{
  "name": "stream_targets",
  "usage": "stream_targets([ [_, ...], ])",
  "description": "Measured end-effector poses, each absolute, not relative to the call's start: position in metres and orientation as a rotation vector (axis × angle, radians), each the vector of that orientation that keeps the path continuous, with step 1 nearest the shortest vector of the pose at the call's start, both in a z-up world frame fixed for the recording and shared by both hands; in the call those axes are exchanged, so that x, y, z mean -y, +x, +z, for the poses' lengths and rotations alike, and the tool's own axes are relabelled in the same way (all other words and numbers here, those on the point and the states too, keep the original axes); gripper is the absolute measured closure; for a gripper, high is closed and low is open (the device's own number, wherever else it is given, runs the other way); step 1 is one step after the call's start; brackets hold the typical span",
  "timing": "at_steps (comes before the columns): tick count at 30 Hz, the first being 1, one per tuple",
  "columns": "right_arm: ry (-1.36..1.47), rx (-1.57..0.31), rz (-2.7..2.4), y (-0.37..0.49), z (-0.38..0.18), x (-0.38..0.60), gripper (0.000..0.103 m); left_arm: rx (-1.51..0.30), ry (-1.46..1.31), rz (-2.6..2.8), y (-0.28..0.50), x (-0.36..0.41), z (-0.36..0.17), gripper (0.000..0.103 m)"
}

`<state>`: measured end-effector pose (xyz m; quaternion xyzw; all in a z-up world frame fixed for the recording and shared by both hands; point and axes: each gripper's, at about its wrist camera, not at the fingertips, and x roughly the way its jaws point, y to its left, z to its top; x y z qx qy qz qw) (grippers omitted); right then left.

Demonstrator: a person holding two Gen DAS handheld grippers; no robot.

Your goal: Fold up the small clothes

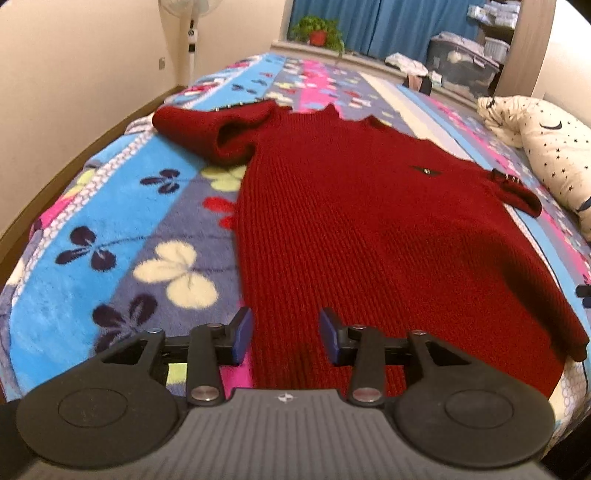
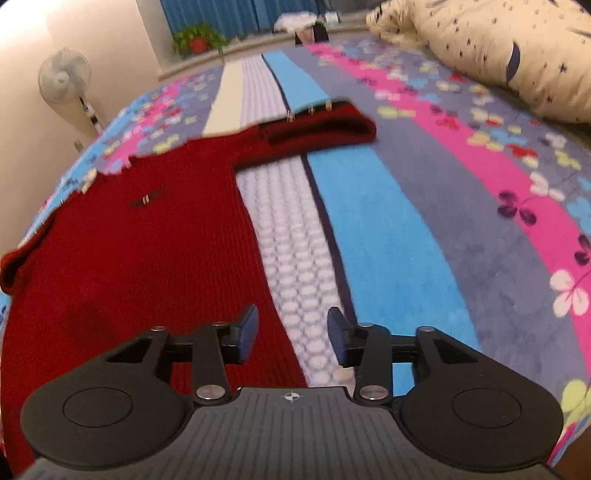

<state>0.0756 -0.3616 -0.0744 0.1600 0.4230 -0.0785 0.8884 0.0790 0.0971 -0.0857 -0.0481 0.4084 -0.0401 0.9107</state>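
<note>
Floral blanket (image 1: pixel 110 229) covers the bed; we see the red knit sweater (image 1: pixel 369 221) spread flat. Left claw (image 1: pixel 286 338) and right claw (image 2: pixel 291 338) hover released above its near hem.

Place: a home bedroom
Evidence: bed (image 1: pixel 110 229) under a flowered blanket, star-print pillow (image 1: pixel 554 147), standing fan (image 2: pixel 64 79), blue curtains (image 1: pixel 369 22)

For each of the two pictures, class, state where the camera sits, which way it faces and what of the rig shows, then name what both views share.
Left wrist: on the left gripper, facing down the bed along the red sweater's left edge; open fingers show.
Right wrist: on the right gripper, over the sweater's right edge and blanket; open fingers show.
Shared: sweater, blanket, starry pillow, fan, potted plant.
</note>
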Motion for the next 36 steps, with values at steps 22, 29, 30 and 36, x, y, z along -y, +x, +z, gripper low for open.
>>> stream_targets([
  [22, 0.303, -0.713, -0.113, 0.039, -0.040, 0.368, 0.098, -0.831, 0.031, -0.111, 0.057, -0.073, -0.087, 0.094],
  [29, 0.319, -0.767, -0.141, 0.017, -0.041, 0.377, 0.099, -0.750, -0.035, -0.068, 0.042, -0.086, -0.065, 0.095],
  [30, 0.317, -0.790, -0.151, 0.016, -0.043, 0.378, 0.099, -0.749, -0.035, -0.055, 0.041, -0.086, -0.063, 0.095],
  [36, 0.199, -0.970, -0.126, 0.028, -0.068, 0.354, 0.098, -0.825, -0.026, -0.021, 0.047, -0.084, -0.071, 0.090],
])
